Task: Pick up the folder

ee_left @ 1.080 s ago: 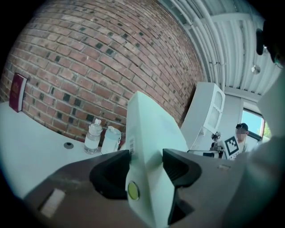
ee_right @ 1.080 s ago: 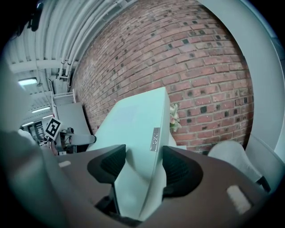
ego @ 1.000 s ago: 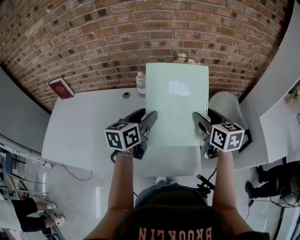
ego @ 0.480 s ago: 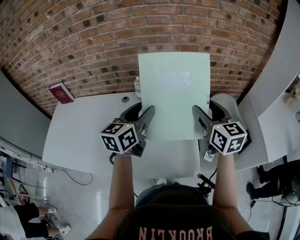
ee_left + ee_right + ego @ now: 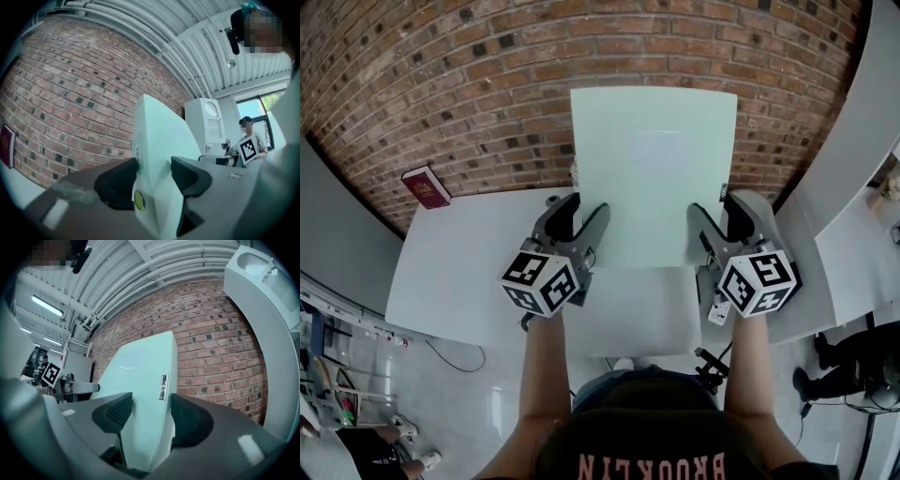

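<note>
I hold a pale green folder (image 5: 654,173) in the air above the white table (image 5: 469,272), its flat face toward the head camera. My left gripper (image 5: 579,218) is shut on its lower left edge and my right gripper (image 5: 717,214) on its lower right edge. In the left gripper view the folder (image 5: 157,140) stands edge-on between the two dark pads of that gripper (image 5: 152,176), which press on it. The right gripper view shows the folder (image 5: 140,376) clamped the same way by the right gripper (image 5: 151,413).
A red book (image 5: 425,187) lies at the table's far left corner. A brick wall (image 5: 469,84) runs behind the table. A white rounded unit (image 5: 769,220) stands at the right. A seated person (image 5: 248,136) is far off in the left gripper view.
Both grippers have risen with the folder. It now covers more of the brick wall and hides the bottle and plant behind it.
</note>
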{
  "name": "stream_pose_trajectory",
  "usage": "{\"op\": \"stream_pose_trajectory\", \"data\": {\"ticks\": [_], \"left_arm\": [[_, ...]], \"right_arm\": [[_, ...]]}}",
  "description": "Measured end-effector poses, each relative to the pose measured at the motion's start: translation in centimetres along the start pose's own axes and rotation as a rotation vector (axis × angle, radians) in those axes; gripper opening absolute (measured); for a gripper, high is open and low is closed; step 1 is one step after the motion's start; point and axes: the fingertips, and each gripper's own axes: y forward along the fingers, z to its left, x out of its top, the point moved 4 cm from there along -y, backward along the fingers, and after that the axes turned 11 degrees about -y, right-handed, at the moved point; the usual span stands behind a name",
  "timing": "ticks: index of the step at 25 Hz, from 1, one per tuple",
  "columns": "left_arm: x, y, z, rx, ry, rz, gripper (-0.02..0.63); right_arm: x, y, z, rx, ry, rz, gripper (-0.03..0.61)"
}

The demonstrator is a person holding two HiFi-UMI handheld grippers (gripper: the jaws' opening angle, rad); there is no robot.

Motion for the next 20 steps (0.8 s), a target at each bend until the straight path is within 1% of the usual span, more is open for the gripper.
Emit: {"op": "stream_pose_trajectory", "data": {"ticks": [5,10,16,20], "left_arm": [[0.7,-0.7,-0.5,-0.011,0.050,-0.032,0.241],[1.5,-1.3,-1.1,-0.024,0.096,-0.085,0.241],[2.2,-1.8,-1.5,-0.027,0.121,-0.114,0.241],[2.4,-1.7,-1.6,-0.014,0.139,-0.117,0.241]], "right_arm": [[1.2,-0.4,0.5,-0.006,-0.053,-0.057,0.252],[2.0,-0.8,0.8,-0.020,-0.086,-0.108,0.252],[2.6,-1.0,1.3,-0.039,-0.098,-0.140,0.250],[2.9,-1.0,1.4,-0.046,-0.115,-0.142,0.245]]}}
